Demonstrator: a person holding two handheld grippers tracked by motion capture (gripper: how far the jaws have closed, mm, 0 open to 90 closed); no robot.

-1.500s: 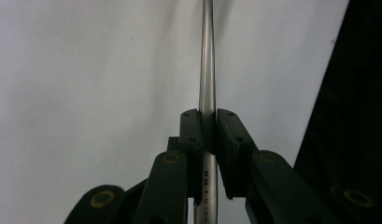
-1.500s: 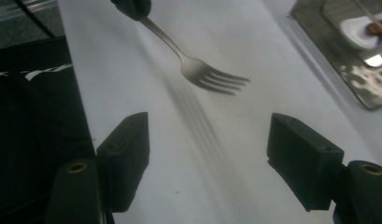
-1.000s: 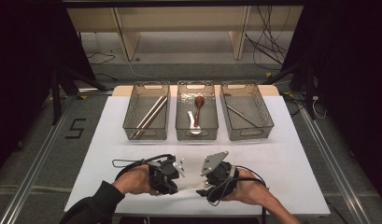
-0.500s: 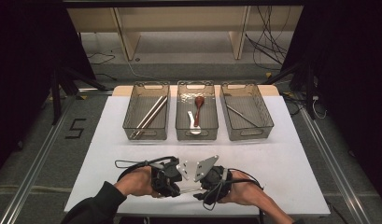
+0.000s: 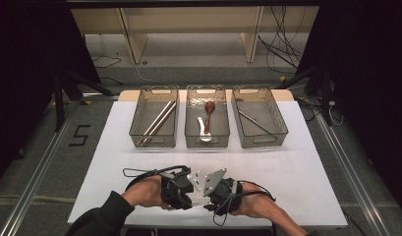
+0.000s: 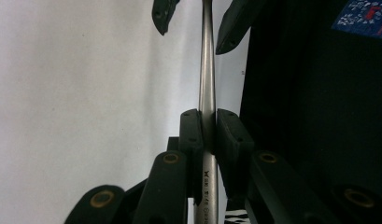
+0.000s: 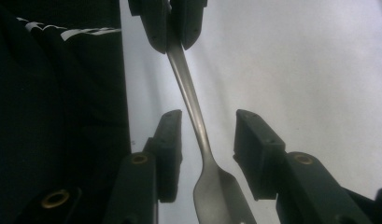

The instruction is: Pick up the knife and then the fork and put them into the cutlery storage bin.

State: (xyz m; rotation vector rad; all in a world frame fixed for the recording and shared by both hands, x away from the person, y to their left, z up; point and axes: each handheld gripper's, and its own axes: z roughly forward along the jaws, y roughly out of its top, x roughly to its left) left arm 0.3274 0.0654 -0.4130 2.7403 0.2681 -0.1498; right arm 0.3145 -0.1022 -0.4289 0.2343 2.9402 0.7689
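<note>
Spoon (image 7: 198, 121): steel, held in the air just above the white table (image 5: 306, 162) at its near edge, between the two hands. Three bins stand well apart at the far side; the middle bin (image 5: 207, 141) already holds a wooden spoon (image 5: 208, 114).

Left gripper (image 6: 207, 116): jaws together, clamped on the handle. In the left gripper view the pads (image 6: 191, 135) press on both sides of the stamped end of the shaft, which runs straight up between them.

Right gripper (image 7: 208, 140): jaws have just been closing and stand apart on either side of the neck, where handle widens into bowl. Its fingers (image 7: 170, 140) do not touch the metal; there is a gap on each side, narrower on the left of that view. The spoon runs slightly slanted across the gap.

Step in hand, as I judge it: hand-over from left to right.

To do it well:
- centre the right jaws on the neck so both pads meet together;
- close fully before the left lets go;
- keep the left clamp steady until then;
- grip the narrow neck, not the curved bowl, which could slip or twist.
</note>
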